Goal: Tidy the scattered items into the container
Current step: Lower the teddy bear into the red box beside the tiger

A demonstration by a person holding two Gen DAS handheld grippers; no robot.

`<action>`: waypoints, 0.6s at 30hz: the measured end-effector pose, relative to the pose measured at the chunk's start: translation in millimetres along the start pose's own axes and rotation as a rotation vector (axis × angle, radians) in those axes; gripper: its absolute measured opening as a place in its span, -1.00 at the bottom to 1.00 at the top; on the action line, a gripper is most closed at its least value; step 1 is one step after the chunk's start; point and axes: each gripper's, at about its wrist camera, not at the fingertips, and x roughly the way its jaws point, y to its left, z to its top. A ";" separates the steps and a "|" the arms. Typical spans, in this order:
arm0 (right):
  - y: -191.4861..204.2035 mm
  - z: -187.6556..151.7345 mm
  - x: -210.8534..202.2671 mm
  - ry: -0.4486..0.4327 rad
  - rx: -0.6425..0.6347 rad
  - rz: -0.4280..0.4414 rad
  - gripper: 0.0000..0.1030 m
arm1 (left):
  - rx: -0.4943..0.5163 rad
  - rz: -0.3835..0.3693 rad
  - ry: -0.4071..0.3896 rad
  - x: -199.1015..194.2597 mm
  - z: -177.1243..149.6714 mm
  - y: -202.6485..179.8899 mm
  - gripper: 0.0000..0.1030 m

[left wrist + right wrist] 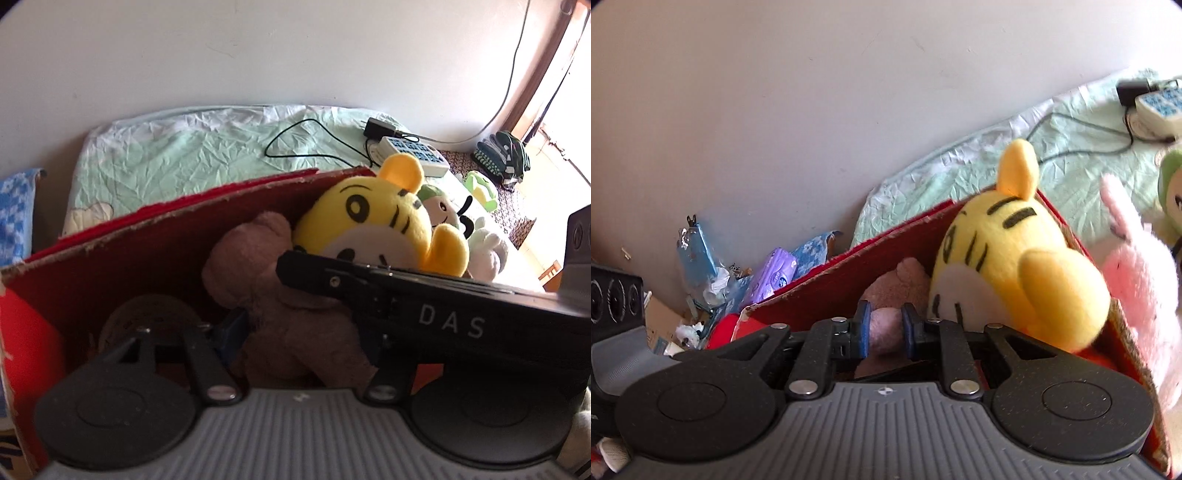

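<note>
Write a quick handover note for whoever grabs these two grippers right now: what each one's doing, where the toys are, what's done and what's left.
Right gripper: shut on a limb of the brown plush bear, holding it over the inside of the red box.
Left gripper: inside the box beside the bear; whether it grips anything cannot be told.
Done: yellow tiger plush sits in the box's far corner against the bear.
Left: release the bear into the box, then collect the pink bunny plush, the green-capped plush and the white plush, all lying outside on the bed.
</note>
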 end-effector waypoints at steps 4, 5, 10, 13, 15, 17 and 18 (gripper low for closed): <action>5.3 1.3 -3.0 0.004 -0.023 -0.030 -0.63 | -0.045 -0.050 -0.009 -12.3 -6.7 9.1 0.44; 6.5 1.3 -5.2 -0.001 -0.024 -0.031 -0.63 | -0.057 -0.059 -0.012 -16.5 -8.0 11.4 0.51; 11.5 -0.6 -11.2 -0.047 -0.084 -0.036 -0.64 | -0.075 -0.103 0.040 -19.8 -12.9 8.4 0.67; 9.7 -3.9 -6.5 -0.040 -0.096 -0.036 -0.64 | -0.071 -0.104 0.062 -16.0 -14.2 3.4 0.67; 6.9 -5.4 -4.7 -0.030 -0.084 -0.036 -0.64 | -0.078 -0.099 0.089 -10.2 -16.4 2.5 0.70; 4.5 -3.7 -6.9 -0.030 -0.063 -0.025 -0.63 | -0.075 -0.090 0.116 -5.7 -19.0 1.1 0.66; 3.9 -2.4 -8.1 -0.031 -0.060 -0.024 -0.63 | -0.069 -0.087 0.122 -5.7 -20.4 0.3 0.64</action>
